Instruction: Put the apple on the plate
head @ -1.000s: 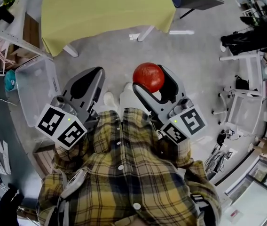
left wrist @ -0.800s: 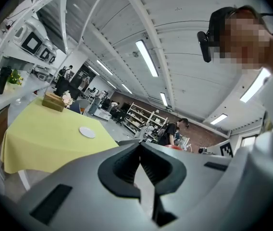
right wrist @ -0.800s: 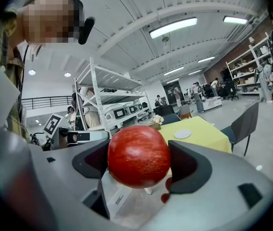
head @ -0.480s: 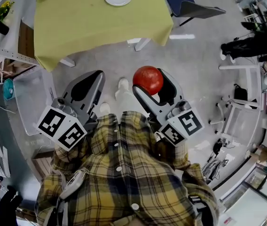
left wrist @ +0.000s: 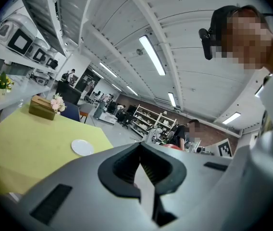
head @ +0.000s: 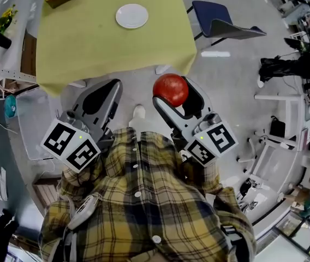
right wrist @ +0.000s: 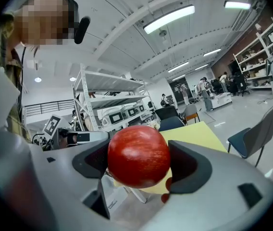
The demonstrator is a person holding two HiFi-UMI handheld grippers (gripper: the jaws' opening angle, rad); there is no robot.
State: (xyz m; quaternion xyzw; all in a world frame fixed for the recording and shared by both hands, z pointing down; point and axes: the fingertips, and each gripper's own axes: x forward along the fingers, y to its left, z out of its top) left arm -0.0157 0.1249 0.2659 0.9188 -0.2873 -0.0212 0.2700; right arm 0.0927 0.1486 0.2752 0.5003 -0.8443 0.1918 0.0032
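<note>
Right gripper (head: pixel 172 93) is clamped on the apple (head: pixel 171 89), short of the table's (head: pixel 89 53) near edge; left gripper (head: pixel 107 89) is closed on nothing. Toward the far edge the plate (head: pixel 132 16) is set.

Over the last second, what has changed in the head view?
The yellow table and its white plate have slid down the view toward the grippers; the plate now shows whole. The person has stepped closer. Nothing grasped or released: the right gripper stays shut on the apple, the left gripper shut and empty.

The right gripper (head: pixel 173 93) clamps a red apple (head: pixel 170 89) short of the yellow table (head: pixel 89 51) bearing a white plate (head: pixel 131 16).
</note>
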